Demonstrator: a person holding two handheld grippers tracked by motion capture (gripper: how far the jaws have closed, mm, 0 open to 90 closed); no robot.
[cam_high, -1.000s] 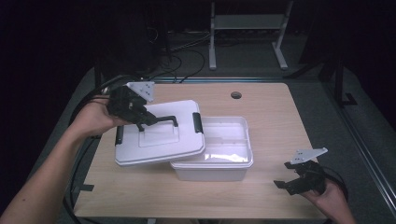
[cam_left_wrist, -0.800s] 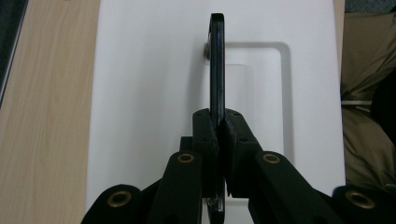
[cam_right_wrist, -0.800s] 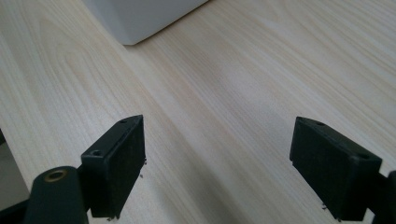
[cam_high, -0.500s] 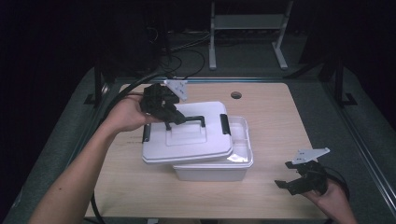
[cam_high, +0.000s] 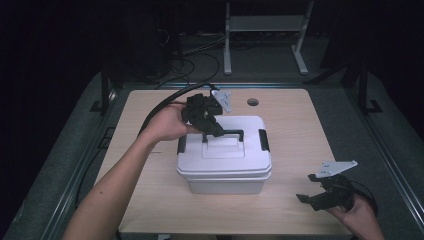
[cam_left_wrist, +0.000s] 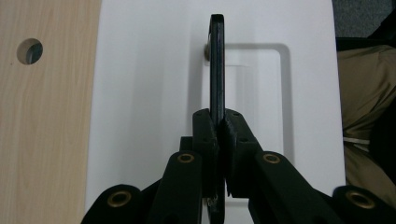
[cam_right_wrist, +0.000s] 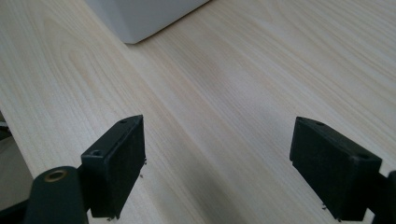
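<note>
White lid (cam_high: 225, 150) squarely on box (cam_high: 227, 186); black handle (cam_left_wrist: 216, 65) upright.

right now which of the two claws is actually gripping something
The left claw: its jaws are shut on the lid's black handle. The right claw sits open over bare table, away from the white box.

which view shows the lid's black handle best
The left gripper view: the handle runs edge-on from the left gripper, whose jaws are shut on it. The high view shows the handle smaller, above the white lid. The right gripper view adds nothing on it.
</note>
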